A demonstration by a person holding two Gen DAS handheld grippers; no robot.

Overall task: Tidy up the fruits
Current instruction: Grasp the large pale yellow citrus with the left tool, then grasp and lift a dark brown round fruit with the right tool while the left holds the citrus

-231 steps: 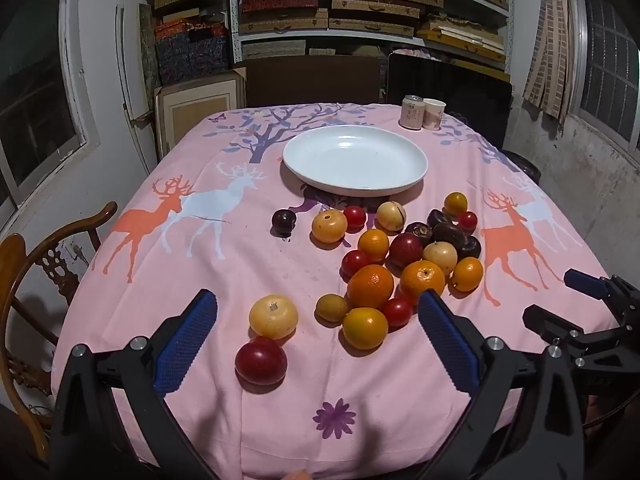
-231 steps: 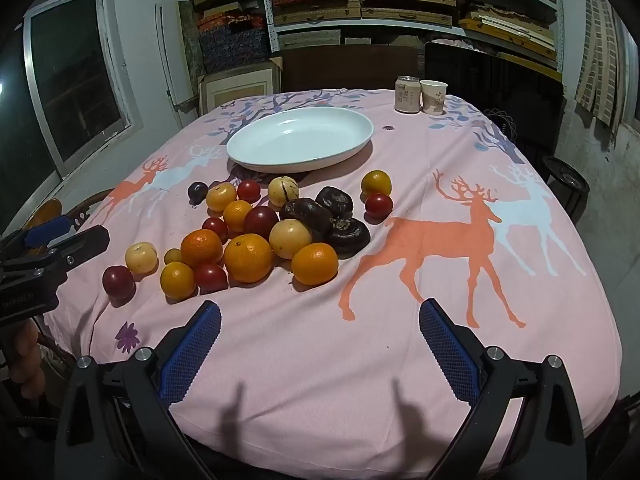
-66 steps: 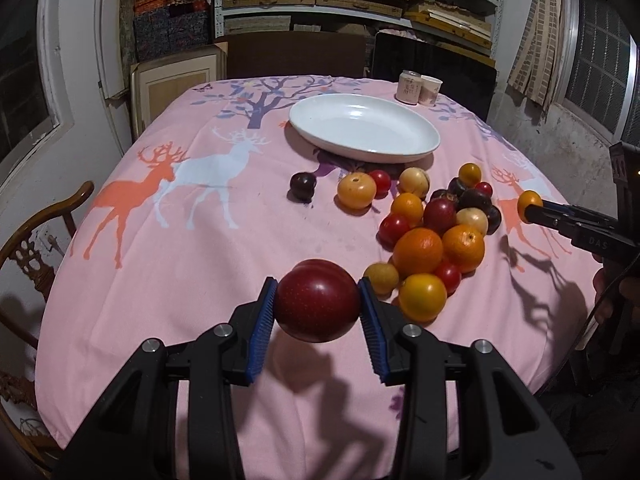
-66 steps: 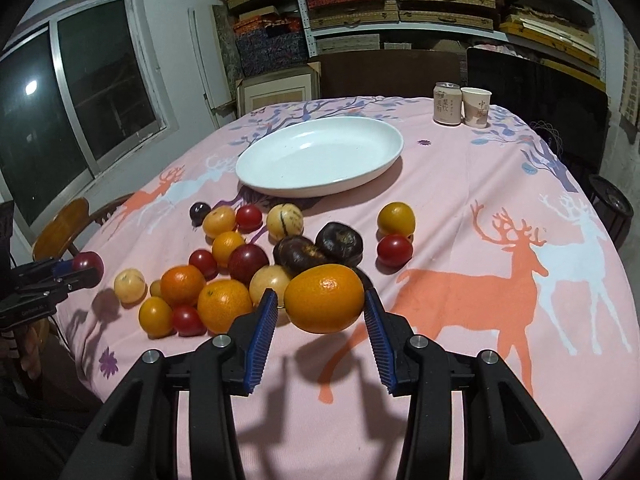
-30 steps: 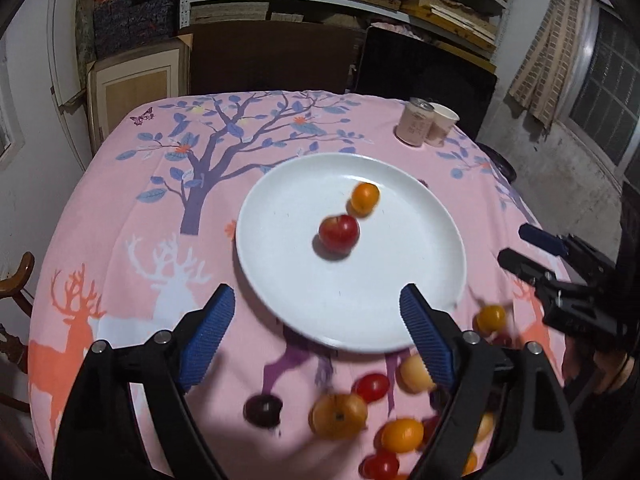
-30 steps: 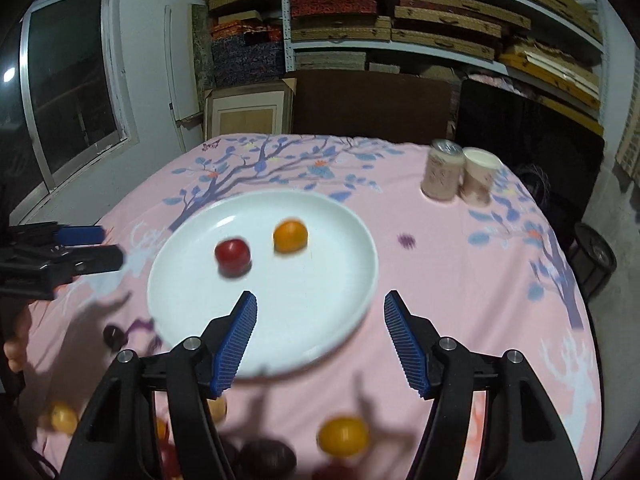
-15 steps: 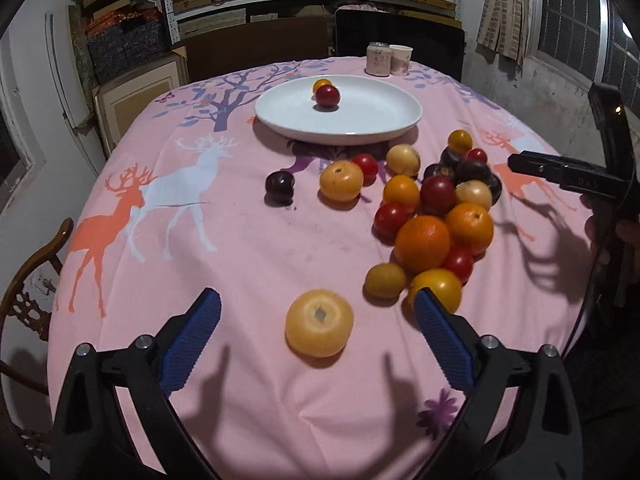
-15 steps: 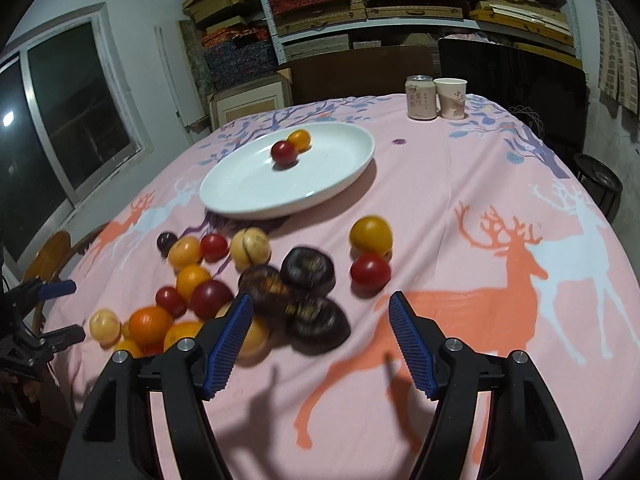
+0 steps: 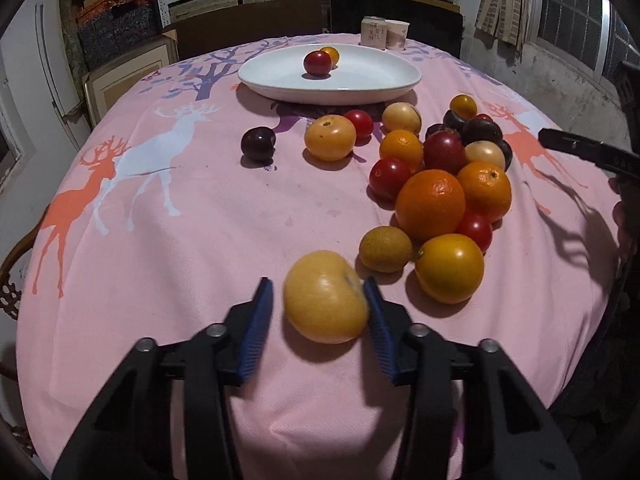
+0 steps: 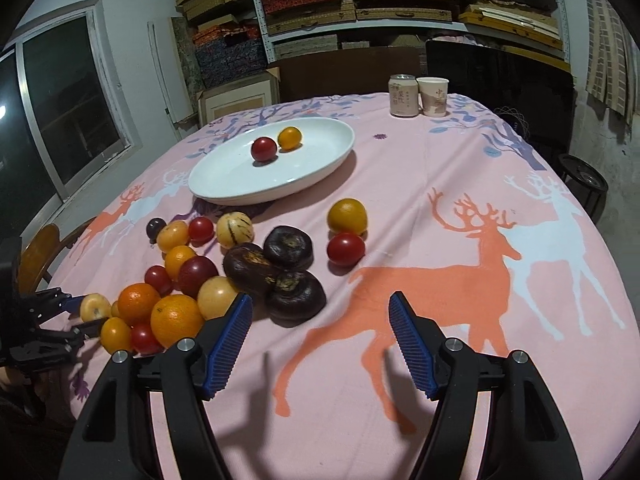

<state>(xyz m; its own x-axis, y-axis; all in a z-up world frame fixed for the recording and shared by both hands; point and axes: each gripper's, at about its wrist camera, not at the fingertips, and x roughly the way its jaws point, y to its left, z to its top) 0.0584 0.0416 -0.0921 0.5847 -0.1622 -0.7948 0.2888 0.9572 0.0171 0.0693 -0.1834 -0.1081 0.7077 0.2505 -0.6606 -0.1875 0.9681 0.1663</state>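
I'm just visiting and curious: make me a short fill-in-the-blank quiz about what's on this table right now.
1. The white plate holds exactly ____ fruits.
2. The left gripper has its pads on either side of a pale ____ fruit.
3. The right gripper is open and holds ____.
4. Beside the can at the far edge stands a paper ____.

Missing words: two; yellow; nothing; cup

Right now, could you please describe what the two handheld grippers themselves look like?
Both the left gripper and right gripper have matte black plastic bodies with silver pivot bolts. Their fingers carry ribbed blue pads. No cables or sleeves show.
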